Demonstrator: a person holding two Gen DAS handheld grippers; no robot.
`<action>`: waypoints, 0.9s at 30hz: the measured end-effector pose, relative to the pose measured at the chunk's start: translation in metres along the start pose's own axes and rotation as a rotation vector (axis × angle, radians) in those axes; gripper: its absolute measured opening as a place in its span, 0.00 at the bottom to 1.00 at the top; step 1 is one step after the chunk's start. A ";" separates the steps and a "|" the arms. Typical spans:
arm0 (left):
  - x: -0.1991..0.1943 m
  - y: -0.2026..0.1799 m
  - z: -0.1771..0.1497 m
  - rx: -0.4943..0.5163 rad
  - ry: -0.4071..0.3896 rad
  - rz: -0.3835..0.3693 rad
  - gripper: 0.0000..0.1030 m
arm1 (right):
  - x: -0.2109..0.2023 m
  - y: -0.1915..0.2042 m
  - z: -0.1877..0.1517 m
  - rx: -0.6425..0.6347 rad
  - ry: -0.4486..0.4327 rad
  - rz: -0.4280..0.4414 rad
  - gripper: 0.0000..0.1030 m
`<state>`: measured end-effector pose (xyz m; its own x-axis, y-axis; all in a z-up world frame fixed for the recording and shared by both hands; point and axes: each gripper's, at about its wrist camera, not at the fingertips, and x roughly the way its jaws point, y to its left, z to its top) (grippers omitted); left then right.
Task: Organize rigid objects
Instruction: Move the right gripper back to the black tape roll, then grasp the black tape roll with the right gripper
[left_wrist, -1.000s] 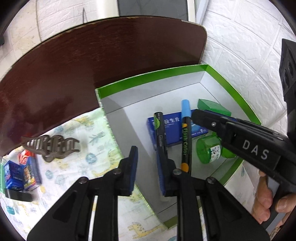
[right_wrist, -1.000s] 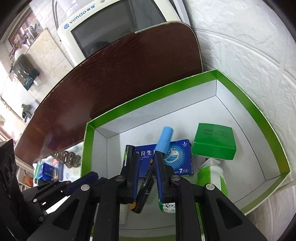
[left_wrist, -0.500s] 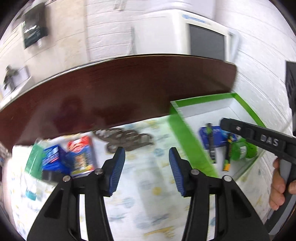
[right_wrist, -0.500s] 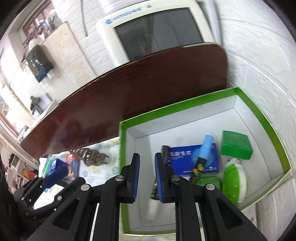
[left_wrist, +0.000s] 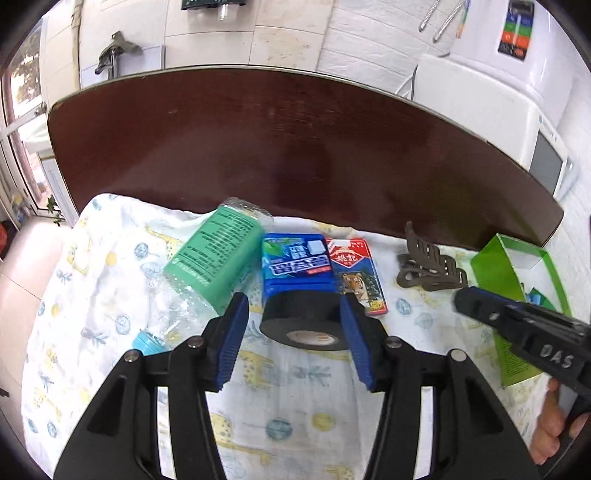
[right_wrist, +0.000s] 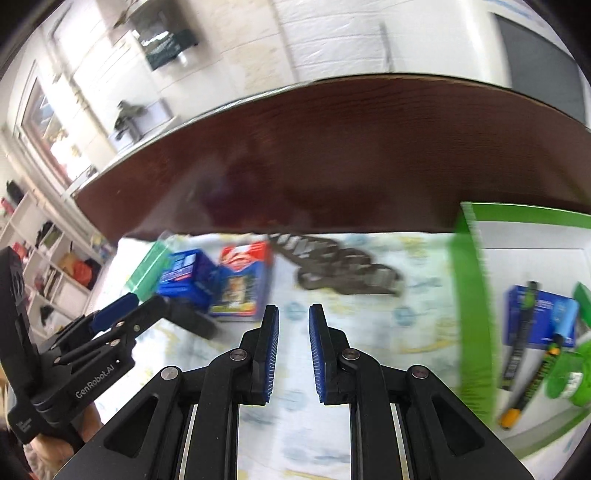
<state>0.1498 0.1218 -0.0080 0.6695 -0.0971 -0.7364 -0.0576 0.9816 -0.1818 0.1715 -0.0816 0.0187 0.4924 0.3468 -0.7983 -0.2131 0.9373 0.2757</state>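
Note:
A black tape roll (left_wrist: 303, 319) lies on the printed cloth (left_wrist: 295, 413) between the pads of my left gripper (left_wrist: 293, 301). Its jaws are opening; the left pad stands clear of the roll and the right pad is at its edge. Behind the roll lie a blue gum box (left_wrist: 295, 264), a red card pack (left_wrist: 356, 273) and a green-labelled clear bottle (left_wrist: 214, 258). My right gripper (right_wrist: 293, 314) hovers shut over the cloth with nothing in it, between the brown hair clip (right_wrist: 343, 277) and the green box (right_wrist: 469, 295). Two pens (right_wrist: 521, 332) lie inside that box.
The dark wooden table (left_wrist: 295, 147) runs behind the cloth, with a white appliance (left_wrist: 517, 92) at the back right. In the green box there are also a blue carton (right_wrist: 543, 314) and a green container (right_wrist: 569, 373). My left gripper (right_wrist: 155, 306) shows at the left of the right wrist view.
Both grippers swung left from the green box to the cloth. The right one no longer has the pens, which lie in the box. The left jaws widened and now flank the tape roll.

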 end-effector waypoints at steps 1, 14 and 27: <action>0.000 0.004 0.000 -0.009 -0.001 -0.010 0.50 | 0.006 0.009 0.000 -0.006 0.009 0.011 0.17; -0.014 0.025 -0.040 0.033 0.051 -0.124 0.56 | 0.055 0.071 0.006 -0.007 0.094 0.055 0.17; 0.000 0.038 -0.062 0.004 0.150 -0.147 0.42 | 0.074 0.089 -0.029 -0.056 0.212 0.062 0.17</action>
<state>0.1024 0.1487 -0.0553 0.5527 -0.2624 -0.7910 0.0361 0.9558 -0.2919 0.1645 0.0260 -0.0317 0.2902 0.3828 -0.8771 -0.2871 0.9091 0.3018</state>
